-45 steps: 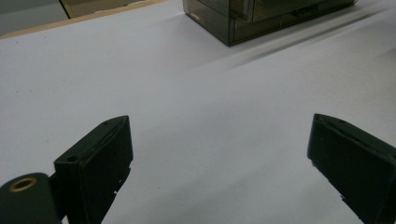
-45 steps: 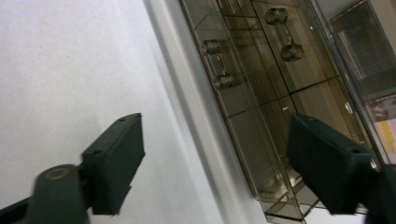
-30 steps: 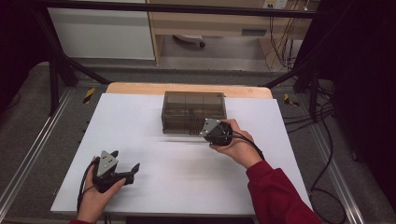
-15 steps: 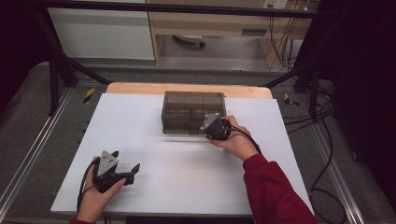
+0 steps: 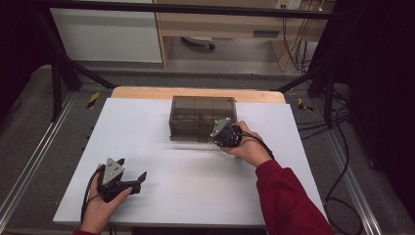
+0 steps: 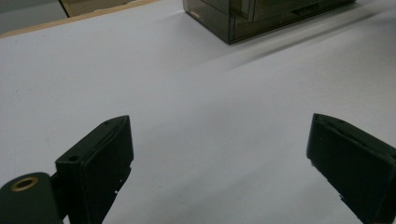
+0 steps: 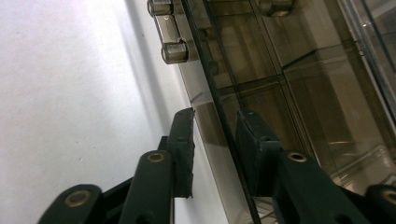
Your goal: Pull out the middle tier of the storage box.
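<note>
Smoked plastic box (image 5: 203,117) edge sits between my right gripper (image 7: 215,140) fingers, which have just been closing to a narrow gap astride its lid lip, so lifting looks next; left gripper (image 6: 219,163) fingers rest wide on the worktop (image 5: 195,196)

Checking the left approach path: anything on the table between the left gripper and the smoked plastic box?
Nothing visible. The left gripper rests open on the white table, and bare surface runs from its jaws to the box. The right gripper is already at the box's near edge, jaws straddling the lid rim, just been closing.
</note>
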Tool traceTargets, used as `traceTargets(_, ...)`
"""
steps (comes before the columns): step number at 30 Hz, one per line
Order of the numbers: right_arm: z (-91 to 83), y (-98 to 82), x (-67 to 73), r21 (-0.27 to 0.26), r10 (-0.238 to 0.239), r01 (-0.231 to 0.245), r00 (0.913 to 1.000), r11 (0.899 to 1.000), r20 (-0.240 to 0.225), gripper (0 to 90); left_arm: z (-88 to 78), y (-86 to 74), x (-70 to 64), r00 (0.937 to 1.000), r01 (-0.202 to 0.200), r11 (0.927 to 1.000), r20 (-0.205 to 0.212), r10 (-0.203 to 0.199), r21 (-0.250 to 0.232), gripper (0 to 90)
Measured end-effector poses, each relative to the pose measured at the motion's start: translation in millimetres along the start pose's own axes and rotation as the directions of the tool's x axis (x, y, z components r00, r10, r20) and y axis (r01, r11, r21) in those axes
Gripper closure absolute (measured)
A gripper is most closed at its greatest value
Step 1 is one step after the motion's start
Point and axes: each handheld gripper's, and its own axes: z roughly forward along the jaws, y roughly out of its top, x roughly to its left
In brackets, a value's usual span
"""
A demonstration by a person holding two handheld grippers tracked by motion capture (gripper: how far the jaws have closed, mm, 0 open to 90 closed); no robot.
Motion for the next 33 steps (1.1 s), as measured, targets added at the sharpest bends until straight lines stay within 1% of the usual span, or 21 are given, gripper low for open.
traceTargets(2, -1.5, -0.3, 0.9, 0.003, 0.001, -0.001, 0.9999, 1.0, -0.013, 71.0, 0.2, -0.2, 0.2, 1.0, 0.0, 1.0, 0.0, 0.0, 0.004, 7.4)
traceTargets(6, -3.8, -0.9, 2.6, 0.003, -0.018, 0.018, 0.9993, 1.0, -0.033, 73.0, 0.8, -0.5, 0.2, 1.0, -0.001, 0.9999, 0.003, 0.001, 0.01, 7.2)
traceTargets(12, -6.3, -0.8, 5.5, 0.004, -0.027, 0.027, 0.9986, 1.0, -0.046, 74.5, -1.2, 0.1, 1.3, 1.0, 0.004, 1.0, -0.008, -0.004, -0.006, 7.3)
traceTargets(16, -7.3, -1.2, 6.8, 0.005, -0.044, 0.044, 0.9974, 0.999, -0.056, 75.8, -1.4, 0.2, 1.4, 0.9999, 0.006, 0.9999, -0.009, -0.006, -0.011, 7.3)
traceTargets(19, -8.3, -1.2, 8.1, 0.013, -0.038, 0.039, 0.9973, 0.999, -0.063, 76.5, -1.5, 0.1, 1.5, 0.9999, 0.006, 0.9999, -0.008, -0.007, -0.01, 7.3)
traceTargets(28, -10.7, -1.8, 10.4, 0.015, -0.061, 0.063, 0.9945, 0.998, -0.085, 78.4, -1.3, 0.2, 1.2, 1.0, 0.005, 0.9999, -0.008, -0.005, -0.009, 7.3)
traceTargets(31, -11.3, -1.8, 12.1, 0.015, -0.062, 0.064, 0.9937, 0.998, -0.093, 79.1, -0.9, -0.1, 1.4, 1.0, 0.006, 1.0, -0.008, -0.006, -0.006, 7.3)
traceTargets(33, -12.2, -2.2, 12.3, 0.015, -0.074, 0.076, 0.9919, 0.997, -0.103, 79.6, -0.8, -0.1, 1.5, 0.9999, 0.006, 1.0, -0.008, -0.006, -0.004, 7.3)
